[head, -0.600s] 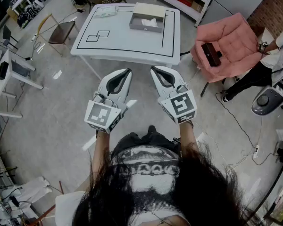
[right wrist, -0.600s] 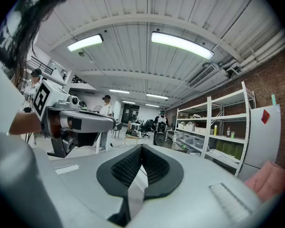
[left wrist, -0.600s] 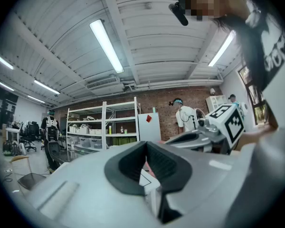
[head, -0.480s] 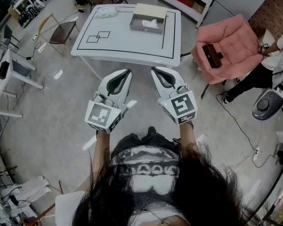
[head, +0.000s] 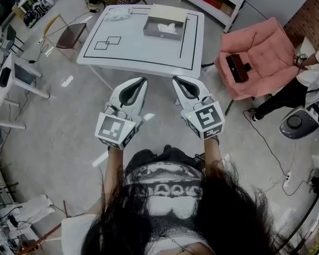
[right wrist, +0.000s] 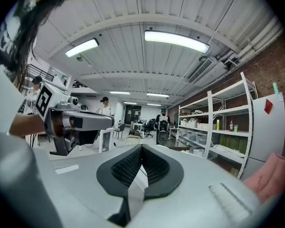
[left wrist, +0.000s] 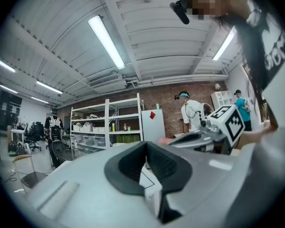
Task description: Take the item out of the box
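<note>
The left gripper (head: 143,81) and the right gripper (head: 176,79) are held side by side in front of the person's chest, above the grey concrete floor (head: 58,116), both pointing toward the white rectangular table with black line markings (head: 138,44) and well short of its near edge. Each gripper's jaws are closed tip to tip with nothing between them. In the left gripper view the dark ribbed pads (left wrist: 126,167) meet at the far end, leaving only a teardrop gap behind the tips, through which a slice of the white table with a black line shows. In the right gripper view the black textured pads (right wrist: 126,167) join in the same way. The grey open-topped box (head: 160,35) sits on the far right part of the table, inside the large black outline, and the white crumpled item (head: 168,27) lies inside it, well apart from both grippers. A flat beige panel (head: 168,10) lies just behind the box, touching its far side; whether it is the box's lid cannot be told. A small pale packet (head: 118,13) rests near the table's far left corner, and two small overlapping black squares (head: 109,42) are drawn on the table's left part. To the right of the table stands a pink padded armchair (head: 260,47) with a black device (head: 236,67) lying on its seat, and a seated person's legs (head: 279,92) reach in from the right edge.
</note>
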`<action>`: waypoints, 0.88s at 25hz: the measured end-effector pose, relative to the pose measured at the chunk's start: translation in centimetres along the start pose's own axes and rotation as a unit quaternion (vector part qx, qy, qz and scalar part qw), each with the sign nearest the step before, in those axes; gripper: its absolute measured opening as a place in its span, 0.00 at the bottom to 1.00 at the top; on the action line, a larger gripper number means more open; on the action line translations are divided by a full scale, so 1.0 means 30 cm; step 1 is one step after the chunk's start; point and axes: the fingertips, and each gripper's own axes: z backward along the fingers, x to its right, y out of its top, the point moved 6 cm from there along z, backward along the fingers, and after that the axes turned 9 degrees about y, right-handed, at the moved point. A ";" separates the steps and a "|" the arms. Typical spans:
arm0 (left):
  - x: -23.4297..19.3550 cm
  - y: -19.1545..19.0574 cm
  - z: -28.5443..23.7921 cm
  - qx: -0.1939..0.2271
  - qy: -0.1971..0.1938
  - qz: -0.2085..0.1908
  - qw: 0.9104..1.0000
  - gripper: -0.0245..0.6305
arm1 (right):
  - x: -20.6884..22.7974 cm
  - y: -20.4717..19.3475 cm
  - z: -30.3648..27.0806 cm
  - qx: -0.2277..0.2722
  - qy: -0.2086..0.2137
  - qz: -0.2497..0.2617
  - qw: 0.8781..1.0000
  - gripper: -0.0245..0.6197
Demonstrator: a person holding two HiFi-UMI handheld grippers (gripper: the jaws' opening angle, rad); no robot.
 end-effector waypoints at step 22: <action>-0.138 -0.141 -0.298 -0.053 0.013 0.009 0.998 0.04 | 0.273 -0.139 -0.275 -0.009 0.037 -0.035 0.999 0.05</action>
